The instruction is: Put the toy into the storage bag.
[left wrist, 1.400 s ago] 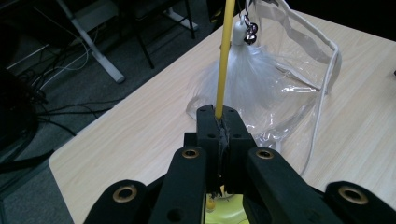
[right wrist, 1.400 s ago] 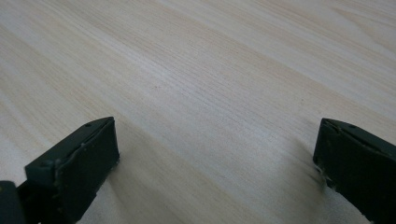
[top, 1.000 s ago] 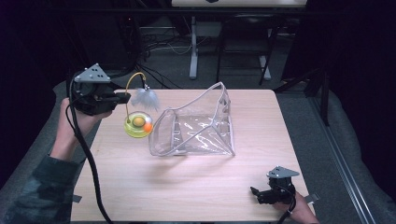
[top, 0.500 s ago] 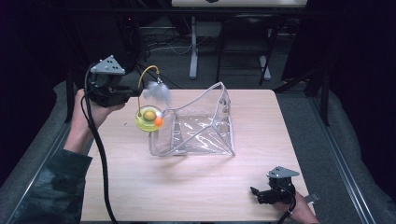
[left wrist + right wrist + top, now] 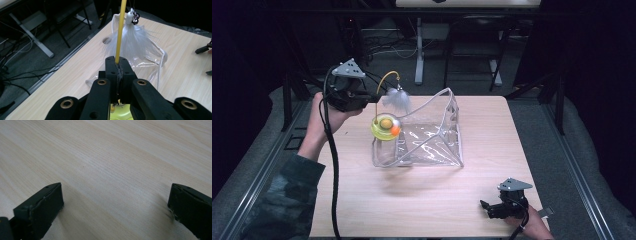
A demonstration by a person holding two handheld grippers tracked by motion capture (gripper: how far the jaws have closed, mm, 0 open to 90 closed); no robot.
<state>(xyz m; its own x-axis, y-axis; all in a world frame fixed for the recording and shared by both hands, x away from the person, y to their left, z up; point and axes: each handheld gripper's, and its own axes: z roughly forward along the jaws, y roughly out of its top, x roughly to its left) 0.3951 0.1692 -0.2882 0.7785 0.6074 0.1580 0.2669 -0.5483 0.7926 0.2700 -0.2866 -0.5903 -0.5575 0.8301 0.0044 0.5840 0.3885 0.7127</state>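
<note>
table: light wood (image 5: 432, 200) | floor: grey (image 5: 557, 135) | desk legs behind (image 5: 418, 50) | room: dark

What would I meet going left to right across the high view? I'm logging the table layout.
Left gripper → yellow toy base, hanging from its stalk → clear plastic bag → right gripper.
</note>
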